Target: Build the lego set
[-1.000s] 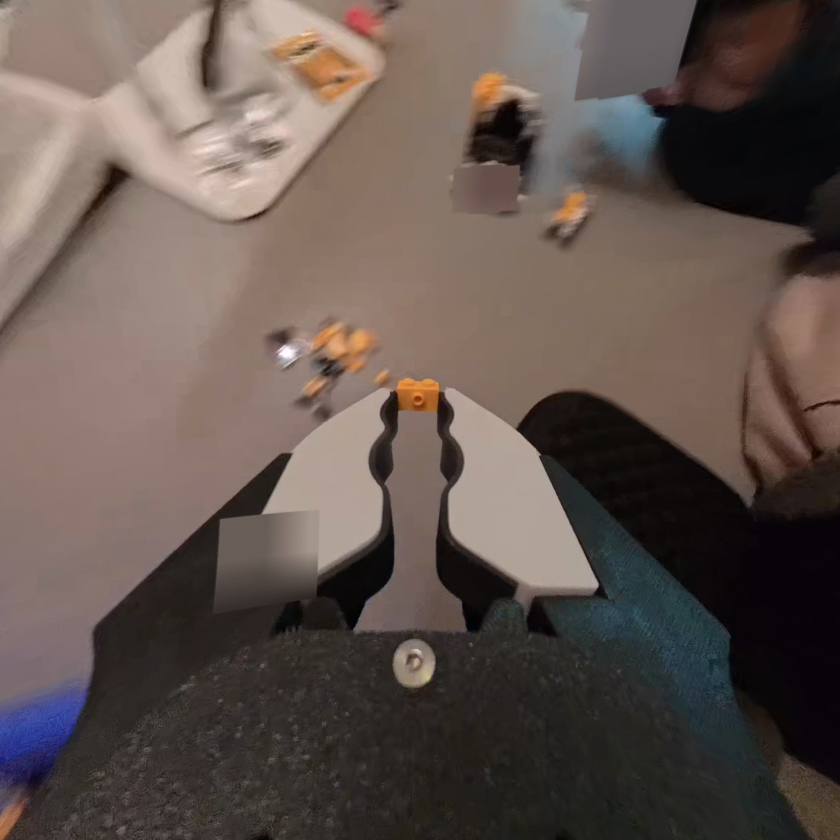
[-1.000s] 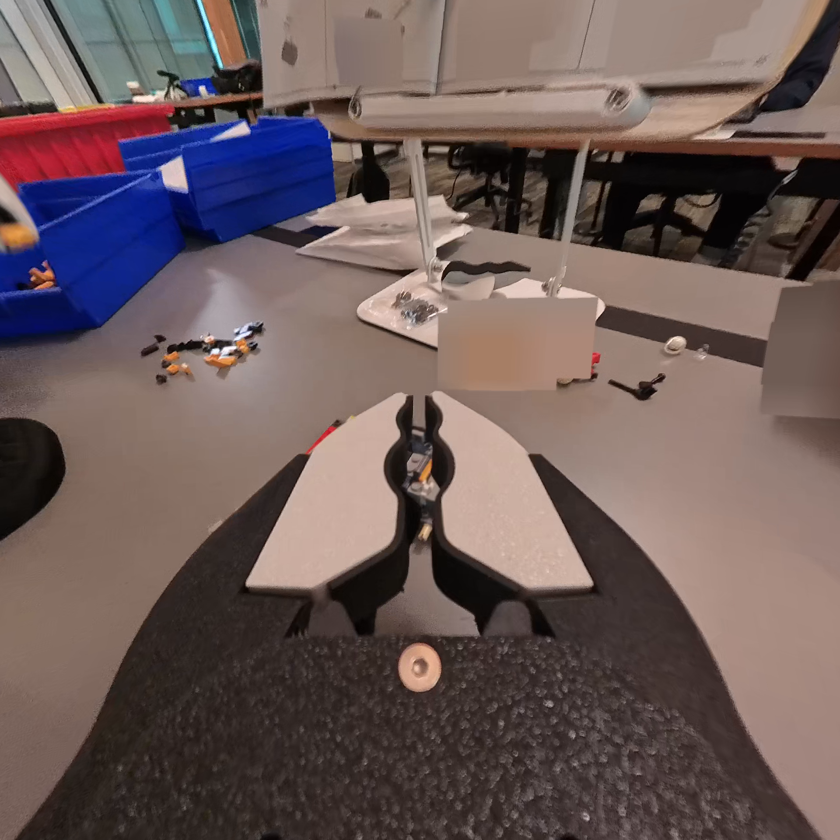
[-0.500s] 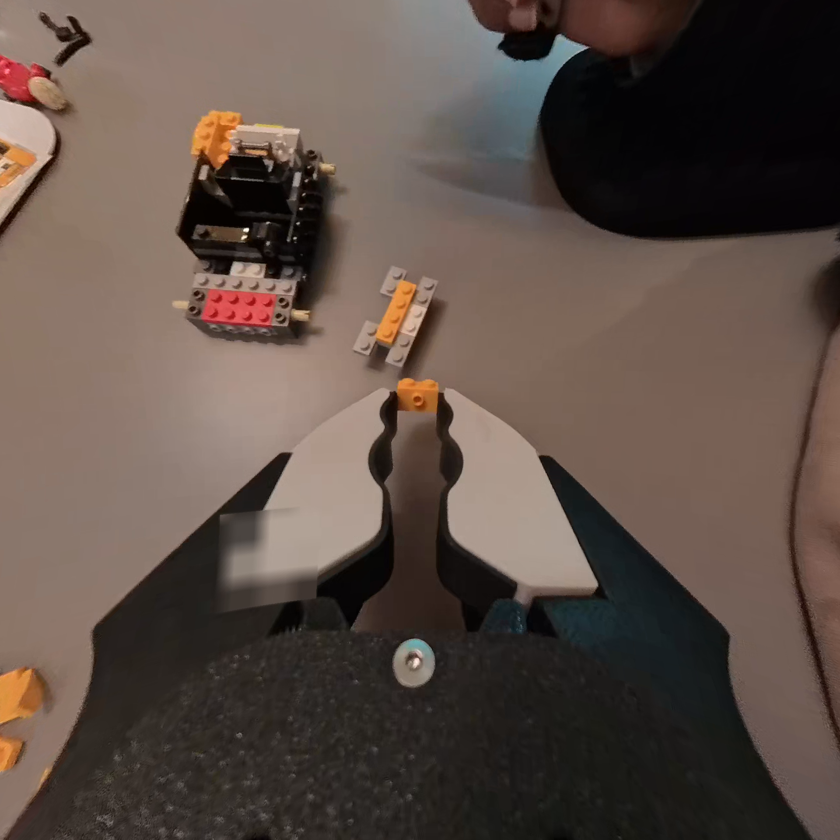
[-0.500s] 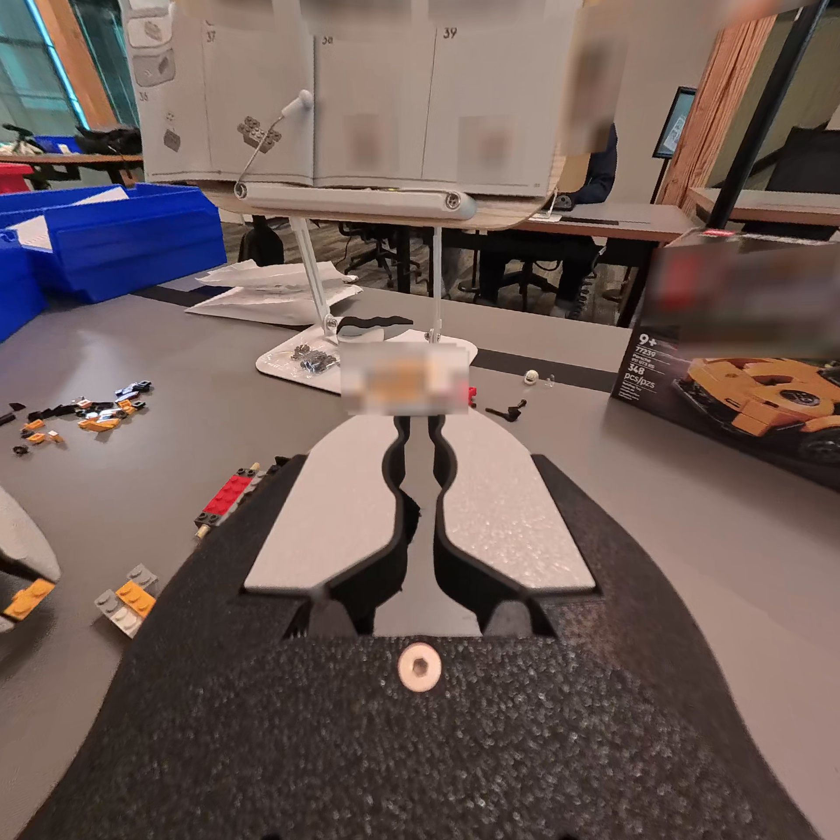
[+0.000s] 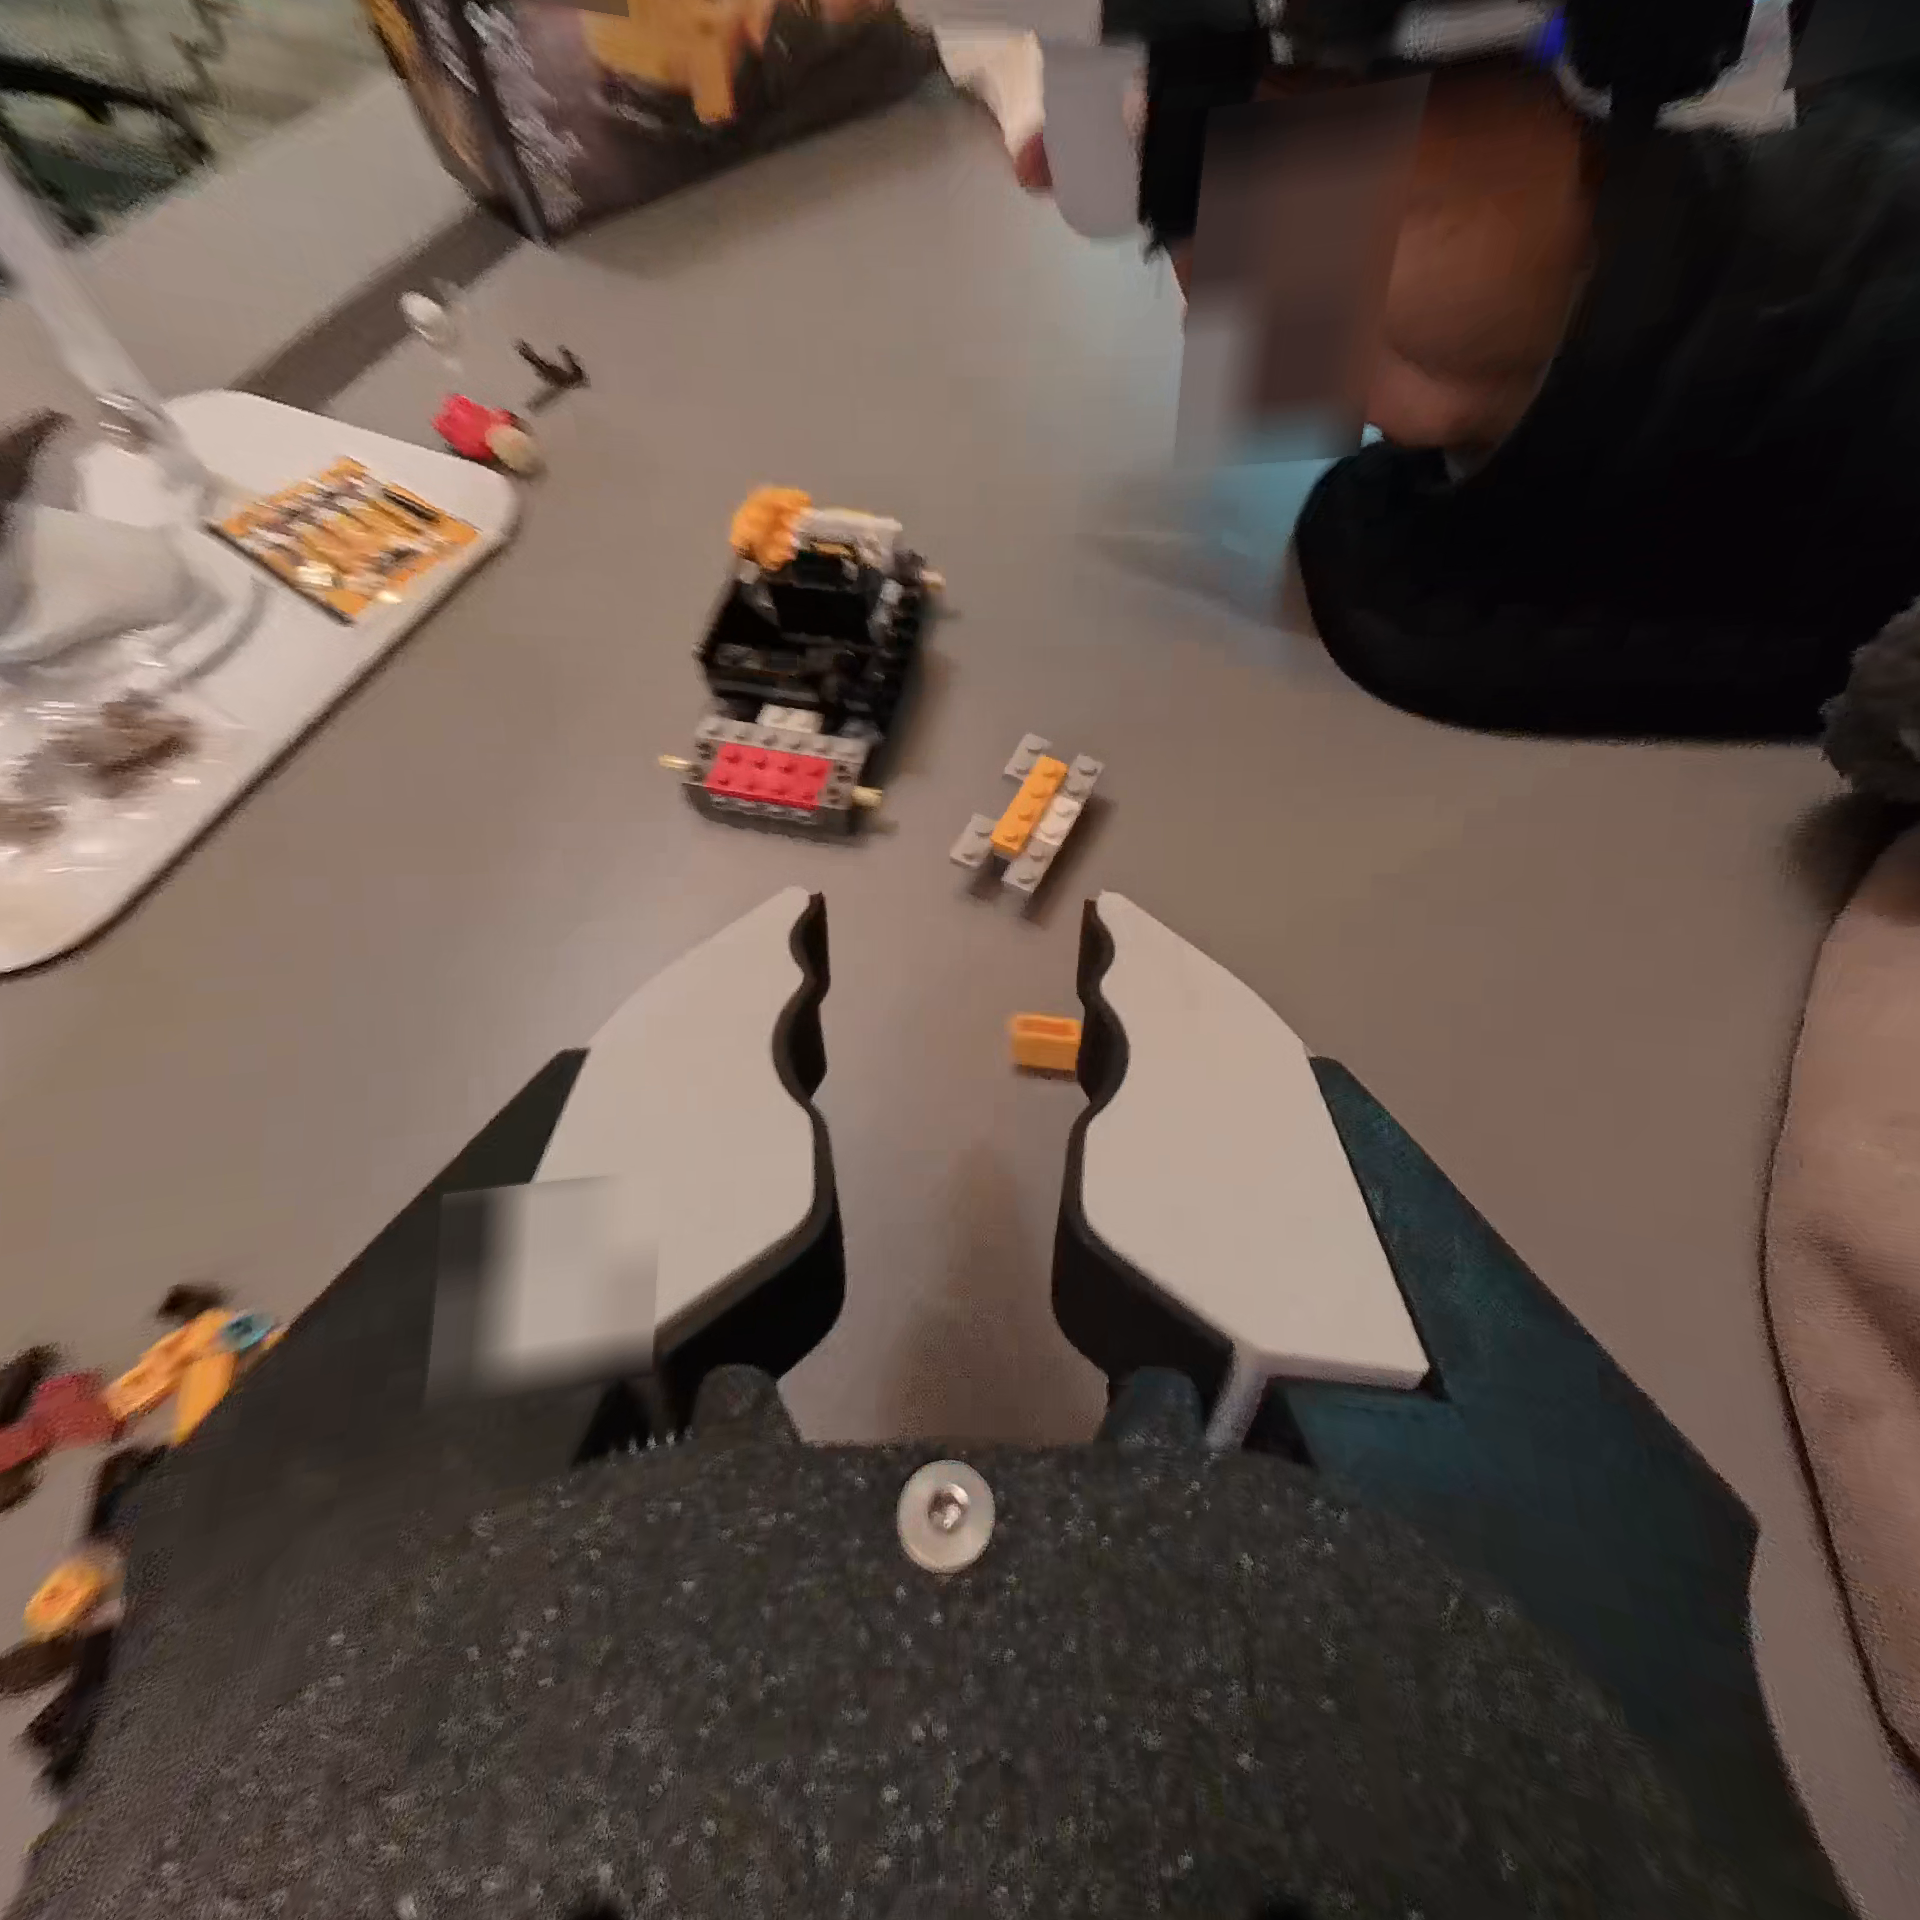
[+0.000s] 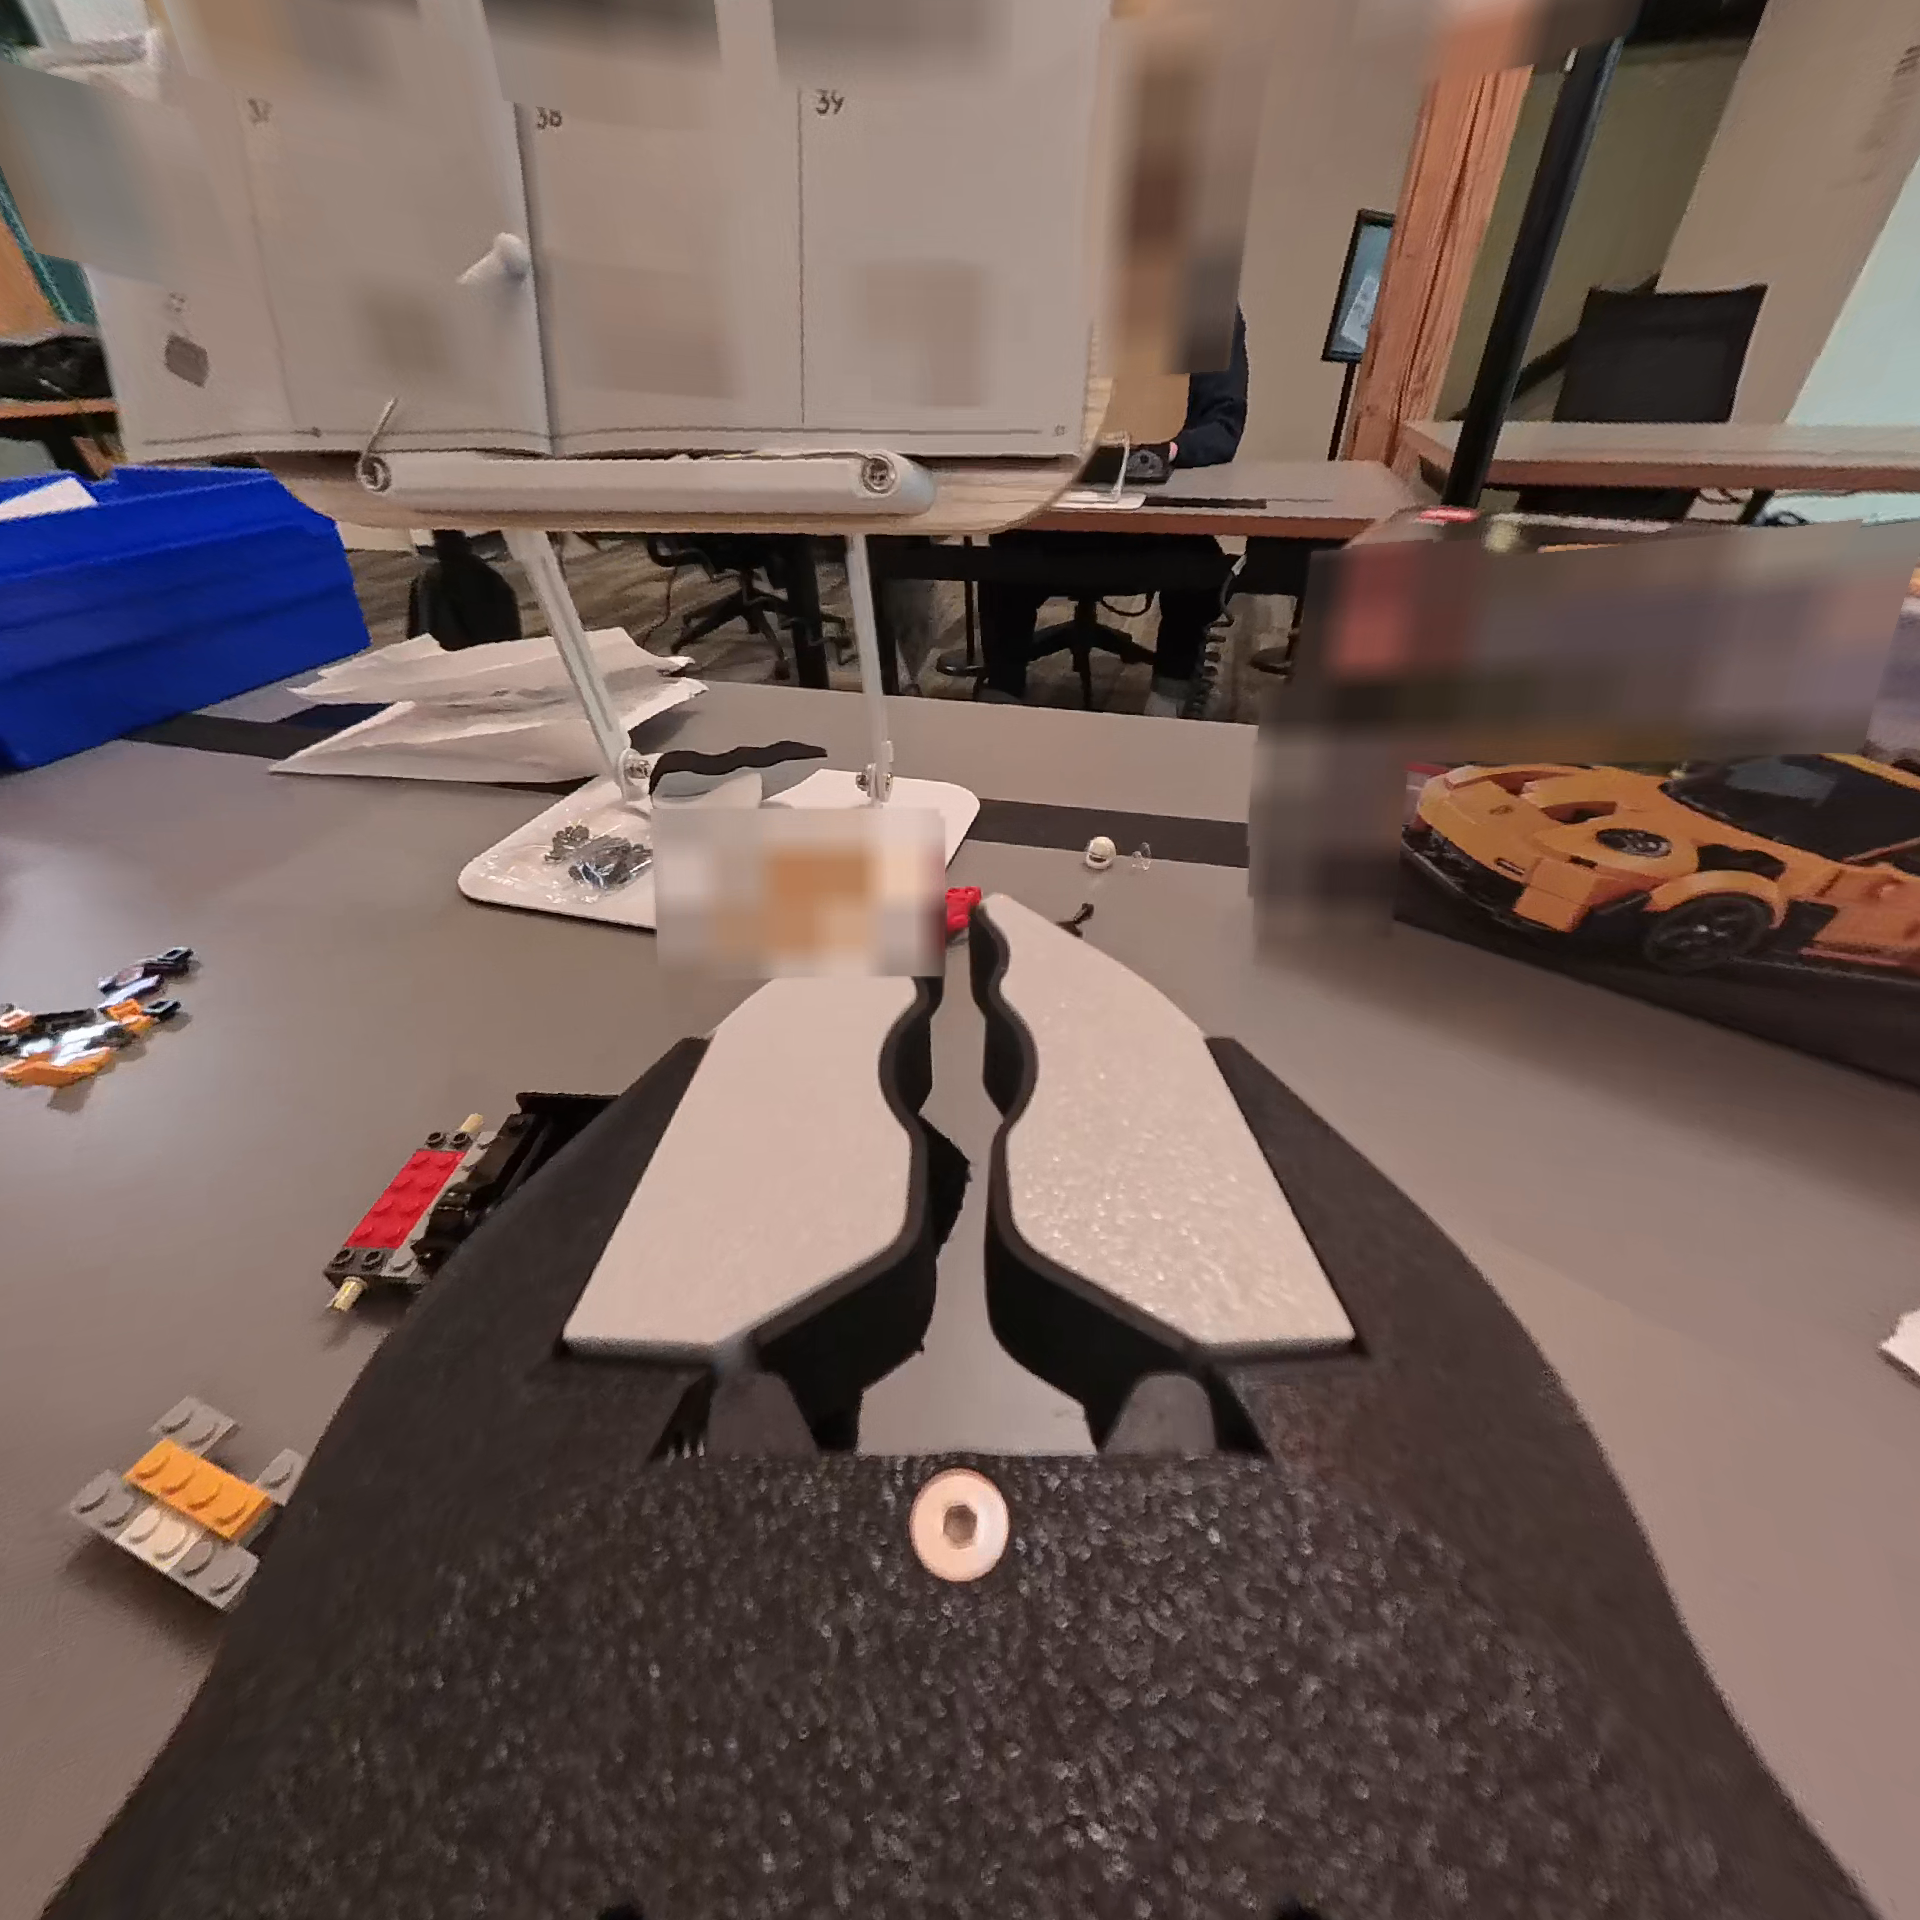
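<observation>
My left gripper (image 5: 951, 914) is open and empty above the grey table. A small orange brick (image 5: 1044, 1042) lies on the table just inside its right finger (image 5: 1195, 1122). Ahead stand the black car chassis with a red plate (image 5: 805, 675) and a small grey-and-orange plate assembly (image 5: 1029, 816). My right gripper (image 6: 956, 966) is shut to a narrow gap with nothing in it. It hovers over the chassis (image 6: 416, 1195), which it partly hides. The plate assembly (image 6: 177, 1496) lies to its lower left.
An instruction booklet (image 6: 623, 312) sits on a white stand (image 6: 540, 883) behind. The set's box (image 6: 1662, 862) stands at the right, a blue bin (image 6: 156, 603) at the left. Loose pieces (image 6: 83, 1029) (image 5: 156, 1382) lie scattered. A person's dark sleeve (image 5: 1558, 571) rests on the table. My hands' fingertips stand some 25 cm from each other.
My left gripper has opened and let go of the small orange brick, which now lies on the table. The right gripper has closed a little and shifted over the chassis.
</observation>
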Demonstrator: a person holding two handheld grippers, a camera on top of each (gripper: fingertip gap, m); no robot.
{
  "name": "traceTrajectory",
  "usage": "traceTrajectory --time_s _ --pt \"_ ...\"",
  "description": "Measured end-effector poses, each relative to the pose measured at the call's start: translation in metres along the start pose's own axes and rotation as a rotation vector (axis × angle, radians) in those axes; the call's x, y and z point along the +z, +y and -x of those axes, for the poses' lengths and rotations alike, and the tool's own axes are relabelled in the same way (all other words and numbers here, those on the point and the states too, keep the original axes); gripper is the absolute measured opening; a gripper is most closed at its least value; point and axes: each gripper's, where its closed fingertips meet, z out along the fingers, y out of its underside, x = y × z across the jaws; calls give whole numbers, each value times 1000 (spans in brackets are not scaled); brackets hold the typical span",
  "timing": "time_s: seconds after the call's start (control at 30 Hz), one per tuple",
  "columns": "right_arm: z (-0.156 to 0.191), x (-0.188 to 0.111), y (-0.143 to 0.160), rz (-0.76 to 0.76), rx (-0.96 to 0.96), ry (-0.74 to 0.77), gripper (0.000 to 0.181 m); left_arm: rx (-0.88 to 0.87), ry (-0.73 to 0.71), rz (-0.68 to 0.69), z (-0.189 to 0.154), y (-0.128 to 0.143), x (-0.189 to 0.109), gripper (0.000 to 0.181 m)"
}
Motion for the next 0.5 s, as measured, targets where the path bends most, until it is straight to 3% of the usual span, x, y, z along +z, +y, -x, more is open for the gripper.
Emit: traceTrajectory --time_s 0.1,0.23,0.4,0.5 --pt "-18 1 5 34 4 85 0 -46 -119 -94 28 -12 -41 38" --pt "-58 -3 10 69 26 214 0 -72 -436 -130 92 -10 -128 30" --pt "-103 -19 8 67 -6 349 0 -216 -861 0 183 34 -267 26" --pt "-113 -23 10 74 4 372 0 -350 -949 119 225 73 -323 27"
